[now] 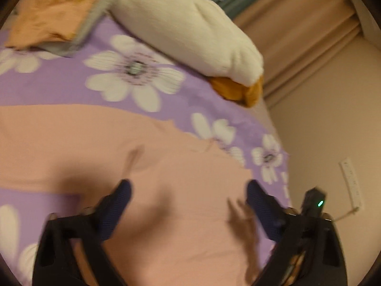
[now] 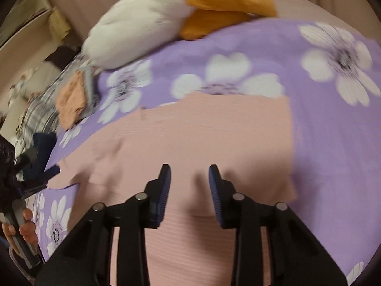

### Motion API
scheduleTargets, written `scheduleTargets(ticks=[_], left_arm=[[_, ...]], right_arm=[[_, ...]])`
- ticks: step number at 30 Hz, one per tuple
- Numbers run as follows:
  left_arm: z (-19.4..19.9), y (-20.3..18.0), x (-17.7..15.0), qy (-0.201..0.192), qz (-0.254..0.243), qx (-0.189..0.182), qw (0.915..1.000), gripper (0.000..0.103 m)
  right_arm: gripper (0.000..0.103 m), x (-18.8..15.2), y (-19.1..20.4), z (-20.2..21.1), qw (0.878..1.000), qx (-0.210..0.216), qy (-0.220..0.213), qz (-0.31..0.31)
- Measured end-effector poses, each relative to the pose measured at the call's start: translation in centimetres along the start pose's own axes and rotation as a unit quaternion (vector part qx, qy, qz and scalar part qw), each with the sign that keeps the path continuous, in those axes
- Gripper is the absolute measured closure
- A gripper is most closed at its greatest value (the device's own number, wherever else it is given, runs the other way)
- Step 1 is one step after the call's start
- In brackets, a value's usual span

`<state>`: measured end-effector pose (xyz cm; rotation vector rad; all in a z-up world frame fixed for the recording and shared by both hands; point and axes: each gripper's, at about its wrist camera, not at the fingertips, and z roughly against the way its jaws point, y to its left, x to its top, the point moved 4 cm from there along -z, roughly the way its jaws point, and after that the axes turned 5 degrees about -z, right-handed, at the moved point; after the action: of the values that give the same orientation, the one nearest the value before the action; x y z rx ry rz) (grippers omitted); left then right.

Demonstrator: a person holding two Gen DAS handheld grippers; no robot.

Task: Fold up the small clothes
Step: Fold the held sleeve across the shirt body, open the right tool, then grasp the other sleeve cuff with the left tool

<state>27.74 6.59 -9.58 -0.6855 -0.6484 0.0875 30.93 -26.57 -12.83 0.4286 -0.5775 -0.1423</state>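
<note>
pink garment (image 2: 195,128) spread flat on flowered bedsheet (image 2: 321,124), laid out for folding | left tool (image 1: 188,188) wide open, empty, above it | right tool (image 2: 189,174) partly open, empty | folded peach garment (image 1: 52,14) set aside near plush duck (image 1: 185,31)

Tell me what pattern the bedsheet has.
Purple bedsheet with large white flowers, clearest in the right wrist view.

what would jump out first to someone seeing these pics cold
The pink garment spread flat across the purple floral bedsheet fills the middle of both views, with the open right gripper and open left gripper poised over it. Behind it lies a white plush toy with orange feet, and a folded peach cloth at the far left.
</note>
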Motion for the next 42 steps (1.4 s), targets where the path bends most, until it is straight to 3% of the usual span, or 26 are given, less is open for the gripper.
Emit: scheduleTargets(ticks=[1, 5, 10, 11, 12, 15, 17, 19, 23, 28, 33, 39, 42], left_arm=[[-1.1, 0.0, 0.4, 0.006, 0.006, -0.009, 0.9999, 0.035], [-4.9, 1.0, 1.3, 0.015, 0.028, -0.009, 0.9995, 0.039], [-7.8, 5.1, 0.8, 0.027, 0.052, 0.073, 0.9956, 0.041], [-8.1, 6.2, 0.6, 0.032, 0.062, 0.074, 0.9948, 0.044], [-7.9, 6.6, 0.6, 0.030, 0.067, 0.068, 0.9950, 0.050], [-6.0, 7.2, 0.9, 0.021, 0.085, 0.045, 0.9951, 0.050], [-3.7, 7.8, 1.1, 0.010, 0.090, 0.042, 0.9950, 0.047], [-1.2, 8.7, 1.3, -0.007, 0.098, 0.042, 0.9943, 0.038], [4.6, 12.2, 0.2, -0.045, 0.129, 0.063, 0.9887, 0.035], [12.9, 18.9, -2.0, -0.109, 0.195, 0.107, 0.9688, 0.034], [18.4, 25.6, -3.9, -0.176, 0.299, 0.097, 0.9328, 0.034], [19.0, 29.6, -3.9, -0.218, 0.355, 0.070, 0.9062, 0.034], [18.5, 30.0, -2.6, -0.227, 0.353, 0.084, 0.9039, 0.034]], right_arm=[[0.074, -0.2, -0.6, -0.1, 1.000, 0.008, -0.002, -0.010], [0.074, -1.1, -2.5, -0.9, 0.999, 0.021, -0.003, -0.035], [0.081, -2.0, -4.9, -0.8, 0.997, 0.023, -0.001, -0.067], [0.081, -2.1, -5.1, -0.5, 0.997, 0.025, -0.004, -0.070], [0.081, -2.3, -5.2, 0.1, 0.997, 0.025, -0.006, -0.072], [0.075, -2.6, -5.1, 1.1, 0.997, 0.029, -0.011, -0.076], [0.074, -3.0, -4.4, 2.2, 0.997, 0.030, -0.018, -0.071], [0.072, -3.6, -3.8, 3.4, 0.996, 0.044, -0.026, -0.068], [0.066, -5.1, -2.8, 5.4, 0.995, 0.063, -0.033, -0.066], [0.063, -7.0, -1.4, 6.8, 0.995, 0.073, -0.036, -0.065], [0.062, -8.4, -0.2, 7.4, 0.994, 0.079, -0.035, -0.068], [0.062, -9.1, 0.7, 7.4, 0.995, 0.075, -0.031, -0.061], [0.062, -9.1, 1.0, 7.2, 0.995, 0.072, -0.028, -0.059]])
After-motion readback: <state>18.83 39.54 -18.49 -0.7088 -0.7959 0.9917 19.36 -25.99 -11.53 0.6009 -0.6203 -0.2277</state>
